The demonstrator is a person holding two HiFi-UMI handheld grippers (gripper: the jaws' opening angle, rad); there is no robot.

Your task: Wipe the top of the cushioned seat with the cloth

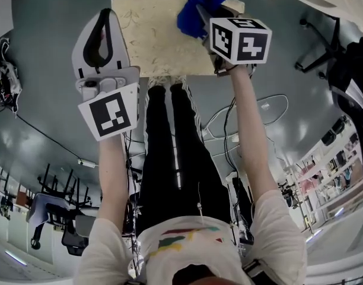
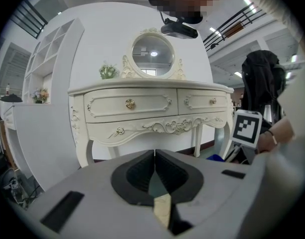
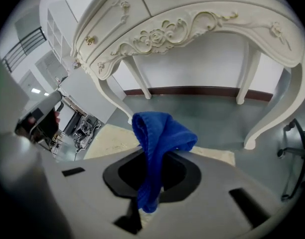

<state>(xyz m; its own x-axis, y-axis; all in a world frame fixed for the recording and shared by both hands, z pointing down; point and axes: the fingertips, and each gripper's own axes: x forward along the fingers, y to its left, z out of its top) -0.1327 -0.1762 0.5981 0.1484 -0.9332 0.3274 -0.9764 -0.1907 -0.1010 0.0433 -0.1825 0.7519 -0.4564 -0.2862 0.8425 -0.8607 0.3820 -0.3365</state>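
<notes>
The blue cloth (image 1: 195, 12) is pinched between the jaws of the right gripper (image 1: 206, 18), which are closed on it. In the right gripper view the cloth (image 3: 160, 142) bunches up above the jaws and a fold hangs down through the right gripper (image 3: 151, 185). From the head view we see it held at the far right corner of the cushioned seat (image 1: 153, 35). We cannot tell whether the cloth actually touches the cushion. The seat is a cream square with a faint leaf pattern, standing on the grey floor (image 1: 45, 94) just ahead of the person's legs (image 1: 169, 141) in black trousers. A strip of its top (image 3: 106, 139) shows to the left of the cloth in the right gripper view.

The left gripper (image 1: 104, 24) sits at the seat's left edge in the head view, well apart from the cloth. Its own view shows the left gripper (image 2: 154, 171) with its dark pads pressed together and nothing between them — only a sliver of cream surface shows below.

Beyond stands an ornate cream dressing table (image 2: 147, 103) with carved drawers and an oval mirror (image 2: 152, 54). Its curved legs and scrollwork (image 3: 192, 26) fill the top of the right gripper view. A black office chair (image 1: 321, 43) stands off to the right.
</notes>
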